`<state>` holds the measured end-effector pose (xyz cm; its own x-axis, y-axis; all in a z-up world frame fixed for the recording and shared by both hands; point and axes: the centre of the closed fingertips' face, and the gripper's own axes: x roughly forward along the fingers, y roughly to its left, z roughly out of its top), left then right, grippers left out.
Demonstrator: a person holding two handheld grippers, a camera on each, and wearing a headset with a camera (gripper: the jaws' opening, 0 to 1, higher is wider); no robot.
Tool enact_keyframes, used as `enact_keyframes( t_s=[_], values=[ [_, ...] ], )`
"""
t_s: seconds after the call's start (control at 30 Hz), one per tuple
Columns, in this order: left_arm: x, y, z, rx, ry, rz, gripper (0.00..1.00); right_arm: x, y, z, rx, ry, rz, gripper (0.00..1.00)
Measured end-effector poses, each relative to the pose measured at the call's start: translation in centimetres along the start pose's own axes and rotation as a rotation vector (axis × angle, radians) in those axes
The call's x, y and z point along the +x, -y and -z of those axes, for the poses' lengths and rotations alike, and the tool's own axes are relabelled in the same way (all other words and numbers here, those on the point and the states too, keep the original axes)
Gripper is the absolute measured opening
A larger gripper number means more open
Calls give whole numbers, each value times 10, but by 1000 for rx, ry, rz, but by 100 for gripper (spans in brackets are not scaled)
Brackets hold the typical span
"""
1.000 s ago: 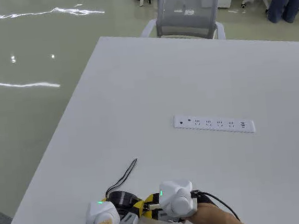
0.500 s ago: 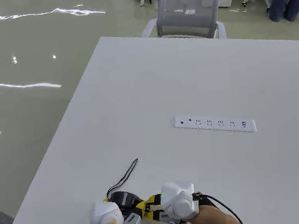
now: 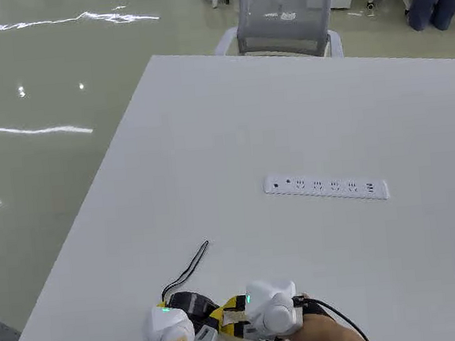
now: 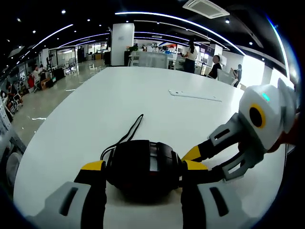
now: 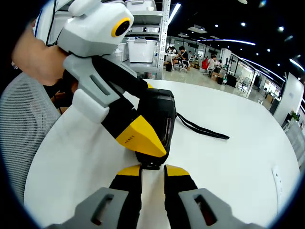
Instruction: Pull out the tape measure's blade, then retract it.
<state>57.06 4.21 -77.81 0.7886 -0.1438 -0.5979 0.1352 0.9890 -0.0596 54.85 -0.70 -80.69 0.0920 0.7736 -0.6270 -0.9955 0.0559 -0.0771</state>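
L gripper (image 4: 143,168) clamps tape measure (image 4: 143,155) case by its sides, well nearer than power strip (image 3: 325,188). R gripper (image 5: 151,170) jaws narrow, seemingly nipping blade tab (image 5: 150,165). Case prob. hard, dense, slick. Blade thin, springy, so hold tab & pull straight. Its strap (image 4: 126,136) trails toward the strip.

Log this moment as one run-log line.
left gripper: shut on tape measure | right gripper: shut on blade hook | pull: not yet begun

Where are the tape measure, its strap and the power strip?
tape measure (image 4: 143,164), left gripper view, top of its black case.
strap (image 5: 202,128), right gripper view, middle of the black cord.
power strip (image 3: 325,187), head view, middle of its white body.
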Motion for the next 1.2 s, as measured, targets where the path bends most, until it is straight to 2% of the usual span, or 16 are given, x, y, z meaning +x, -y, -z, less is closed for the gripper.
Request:
enact_keyframes(
  t_s=[0.17,0.37,0.63,0.8,0.9,0.97,1.2],
  values=[
    [0,1,0,4,-2,1,61,8,-4,2,0,-19,16,14],
    [1,1,0,-7,1,-2,62,-2,1,9,28,-26,39,12],
    [-2,2,0,-15,2,10,63,-19,2,11,49,-18,67,19],
    [-10,-2,-5,20,13,30,66,-30,1,12,67,-16,92,22],
    [-16,-1,-7,40,15,62,66,-37,0,12,87,-11,110,25],
    [-20,-2,-7,80,9,72,68,-44,-2,11,94,-10,122,27],
    [-33,-1,-4,115,14,120,68,-67,-5,13,130,-10,169,32]
  ],
)
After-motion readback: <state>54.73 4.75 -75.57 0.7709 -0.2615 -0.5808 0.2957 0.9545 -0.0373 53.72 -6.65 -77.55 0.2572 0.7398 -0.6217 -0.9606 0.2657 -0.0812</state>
